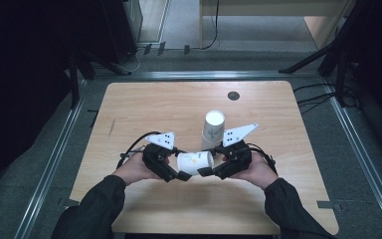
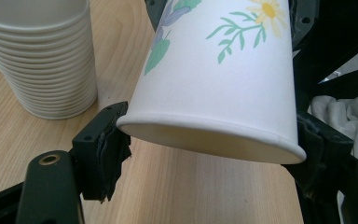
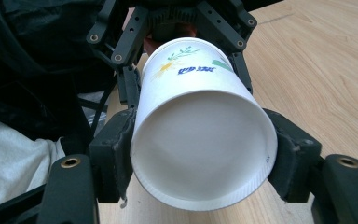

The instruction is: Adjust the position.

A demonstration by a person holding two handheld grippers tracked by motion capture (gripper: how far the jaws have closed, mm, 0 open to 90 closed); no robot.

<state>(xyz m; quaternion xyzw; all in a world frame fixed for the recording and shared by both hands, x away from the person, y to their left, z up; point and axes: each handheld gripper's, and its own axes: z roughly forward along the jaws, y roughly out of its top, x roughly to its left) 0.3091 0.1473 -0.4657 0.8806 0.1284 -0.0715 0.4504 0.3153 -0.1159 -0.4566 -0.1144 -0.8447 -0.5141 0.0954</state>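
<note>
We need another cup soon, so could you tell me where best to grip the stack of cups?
Probably the top cup's rim, coming from above: the stack of cups stands upright, mouth up, and the nested rims crowding its side leave little single wall to pinch.

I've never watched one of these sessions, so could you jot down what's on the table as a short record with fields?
Held thing: white paper cup with flower print, lying sideways above the table
Left gripper: jaws at the cup's rim end, pressing it
Right gripper: jaws clamped on the cup's base end
Behind: stack of white paper cups, upright
Surface: light wooden table
</note>
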